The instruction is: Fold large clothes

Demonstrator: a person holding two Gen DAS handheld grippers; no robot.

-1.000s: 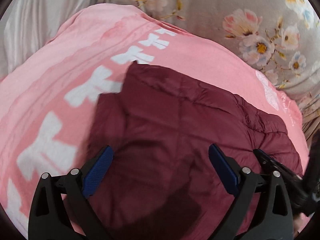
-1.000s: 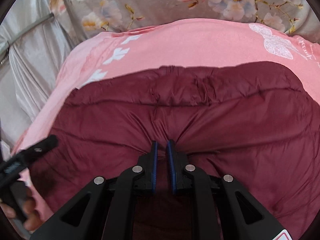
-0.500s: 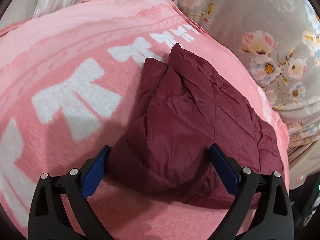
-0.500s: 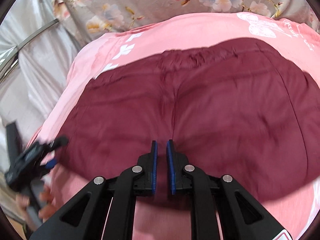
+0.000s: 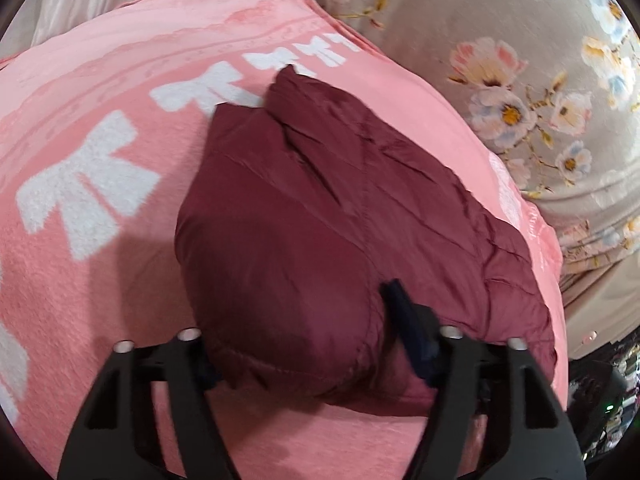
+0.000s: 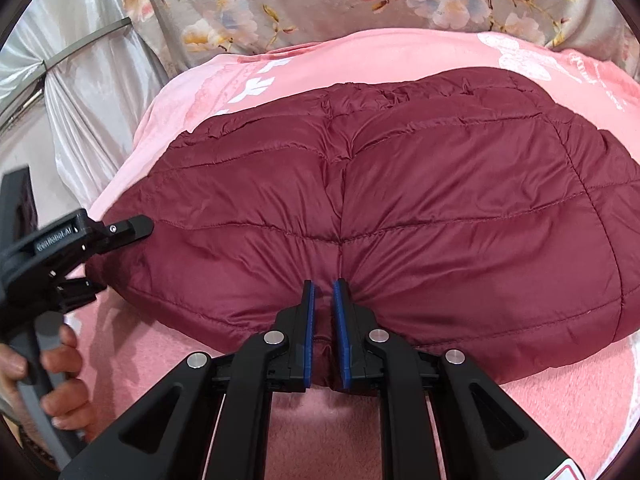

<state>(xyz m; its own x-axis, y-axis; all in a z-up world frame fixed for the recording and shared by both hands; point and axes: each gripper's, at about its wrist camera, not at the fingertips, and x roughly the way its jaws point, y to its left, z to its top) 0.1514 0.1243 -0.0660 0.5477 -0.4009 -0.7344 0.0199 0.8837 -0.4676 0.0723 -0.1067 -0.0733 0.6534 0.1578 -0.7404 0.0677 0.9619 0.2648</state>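
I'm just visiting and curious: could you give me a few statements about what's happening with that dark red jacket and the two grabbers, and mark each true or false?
1. The right gripper has pinched the near edge of the jacket. True.
2. The jacket lies on a plain blue sheet. False: it lies on a pink blanket with white bows.
3. The left gripper is far from the jacket. False: its jaws are closing with an end of the jacket between them.
4. Flowered cloth shows beyond the blanket. True.
5. A hand holds the left gripper's handle, seen in the right view. True.
6. The jacket is bright yellow. False: it is dark red.
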